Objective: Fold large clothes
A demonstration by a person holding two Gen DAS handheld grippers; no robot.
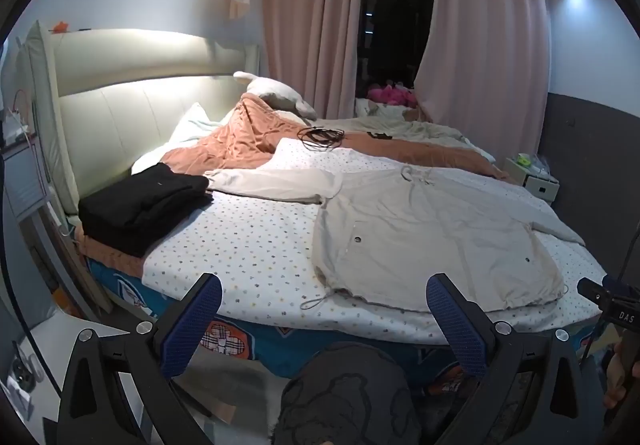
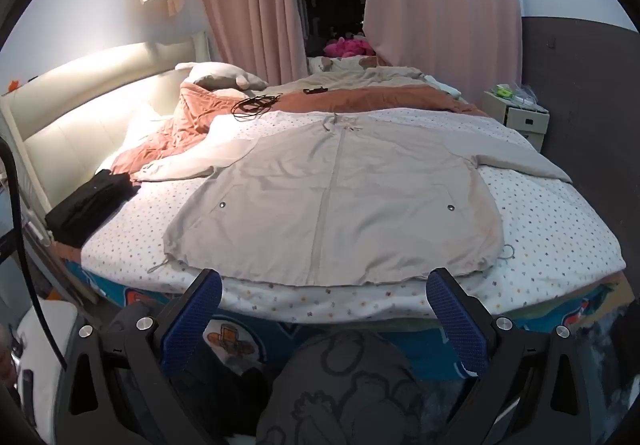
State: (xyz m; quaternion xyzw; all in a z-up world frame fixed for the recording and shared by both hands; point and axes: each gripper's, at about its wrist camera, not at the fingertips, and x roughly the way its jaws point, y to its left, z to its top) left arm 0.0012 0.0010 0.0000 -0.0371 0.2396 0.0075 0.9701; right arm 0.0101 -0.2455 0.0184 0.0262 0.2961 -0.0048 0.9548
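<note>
Beige jacket (image 2: 332,201) is laid flat on the bed (image 2: 560,229), hem nearest, zip axis running away from both grippers. Left gripper (image 1: 324,321) and right gripper (image 2: 324,313) are held spread wide, nothing grasped (right sits more centred, prob. nearer).

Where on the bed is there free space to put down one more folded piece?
The dotted sheet lies bare between the black folded pile and the beige jacket. A smaller bare patch lies right of the jacket's hem, toward the bed's corner. Farther back it is crowded: the orange blanket, pillows and a coiled cable.
</note>
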